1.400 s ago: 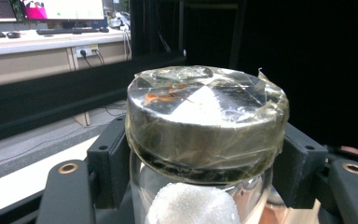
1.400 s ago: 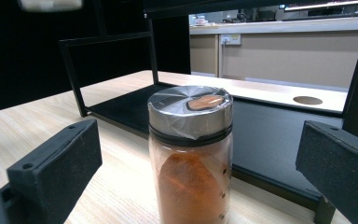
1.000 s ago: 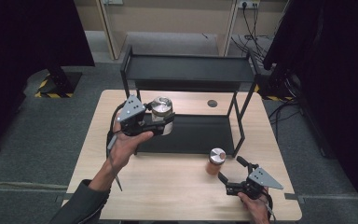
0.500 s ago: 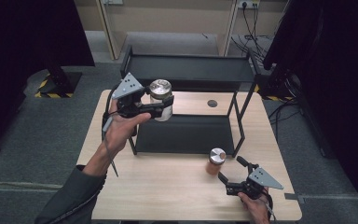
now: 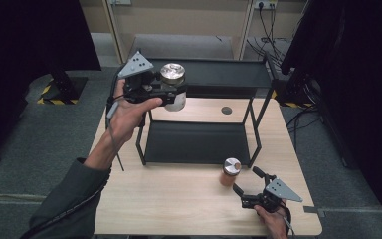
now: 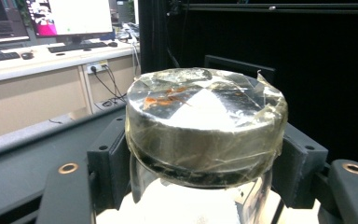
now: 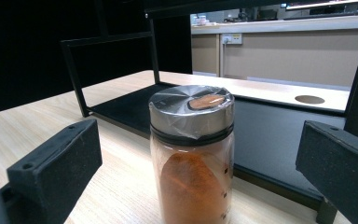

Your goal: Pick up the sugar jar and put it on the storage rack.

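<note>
Left gripper (image 5: 175, 94) holds the white jar (image 5: 173, 89) level beside the shelf top (image 5: 229, 74).

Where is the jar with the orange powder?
In the high view the orange jar stands on the table, just in front of the black shelf at its right end, beside the open right tool.

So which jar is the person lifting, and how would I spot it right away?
Find the black two-level shelf rack standing on the wooden table. At the rack's upper left corner, the left hand-held gripper is shut on a clear jar with a silver lid, held in the air. Its contents are white, while the other jar, standing on the table before the right hand-held gripper, holds orange-brown powder.
</note>
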A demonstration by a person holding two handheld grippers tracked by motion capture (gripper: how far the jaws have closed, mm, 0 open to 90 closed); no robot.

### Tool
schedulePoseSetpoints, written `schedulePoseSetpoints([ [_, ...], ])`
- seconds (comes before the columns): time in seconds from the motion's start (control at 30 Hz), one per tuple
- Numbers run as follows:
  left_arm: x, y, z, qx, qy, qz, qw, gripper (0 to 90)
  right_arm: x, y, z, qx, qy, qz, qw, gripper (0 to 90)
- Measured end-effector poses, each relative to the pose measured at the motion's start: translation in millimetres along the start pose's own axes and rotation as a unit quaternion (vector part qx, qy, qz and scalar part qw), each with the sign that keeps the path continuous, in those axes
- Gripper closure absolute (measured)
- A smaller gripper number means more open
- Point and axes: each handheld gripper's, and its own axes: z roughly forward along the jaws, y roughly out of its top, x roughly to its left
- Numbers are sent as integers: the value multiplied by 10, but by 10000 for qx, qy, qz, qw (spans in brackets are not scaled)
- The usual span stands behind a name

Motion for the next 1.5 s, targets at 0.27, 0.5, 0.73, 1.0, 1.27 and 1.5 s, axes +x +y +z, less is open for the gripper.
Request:
schedulePoseSetpoints([
  [0.27,52,161,94,-30,192,-89,9998,316,1,0,2,2,11,1,10000,2],
  [0.5,75,240,230,-23,392,-128,9991,316,-2,-1,3,1,14,2,10000,3],
  [0.73,99,284,387,-53,615,-190,9979,316,-6,-2,1,-6,24,6,10000,2],
  [1.0,113,309,574,-49,968,-224,9950,317,-11,0,-6,-16,26,2,10000,2],
  [1.27,145,272,724,-89,1298,-232,9912,317,-11,4,-6,-7,52,-19,10000,2],
  [1.5,163,218,780,-126,1425,-271,9893,317,-15,6,-12,-7,52,-24,10000,2],
])
